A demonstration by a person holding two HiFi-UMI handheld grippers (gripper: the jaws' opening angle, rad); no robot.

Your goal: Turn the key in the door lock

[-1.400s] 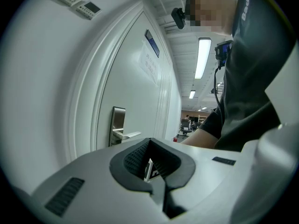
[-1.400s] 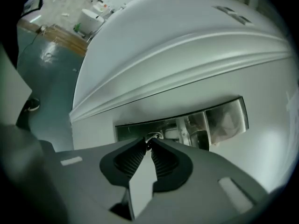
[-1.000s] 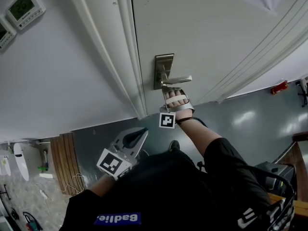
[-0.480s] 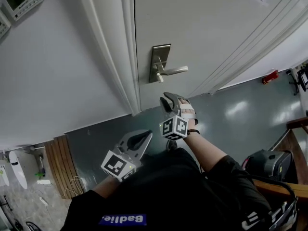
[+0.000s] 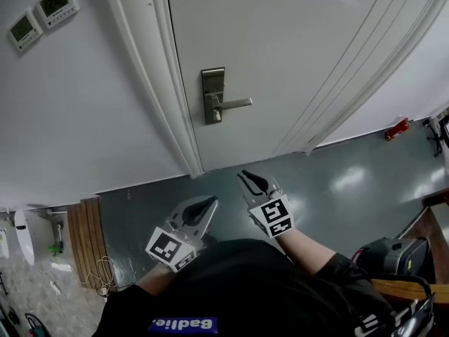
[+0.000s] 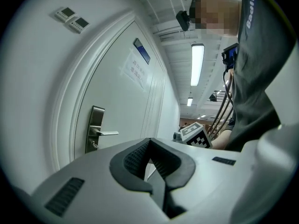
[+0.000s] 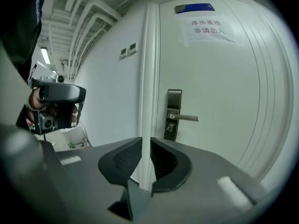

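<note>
**A:** Key [image 7: 170,127] isn't in either hand-held gripper, is it?

**B:** Nope. Nearest first: low in the head view, the left hand-held gripper [image 5: 209,202] has its jaws together on nothing. The right hand-held gripper [image 5: 245,178], lower centre, has a narrow gap that's closing, and there's nothing in there either. Both hang over the floor [image 5: 351,181], well apart from the door [image 5: 295,41]. The key's way off at the far end, stuck in the lock plate [image 5: 212,94] just under the lever [image 5: 235,104], upper middle of the head view. It's tiny from here.

**A:** How would you grab it?

**B:** My guess is it's small, stiff metal, light and a bit slick. I'd pinch the flat head with one pad on each face, close to the cylinder, then roll the wrist. Catch only the edge and I'd expect it to slip once the lock pushes back. The lever sits just above, so I'd come in from below it.
</note>
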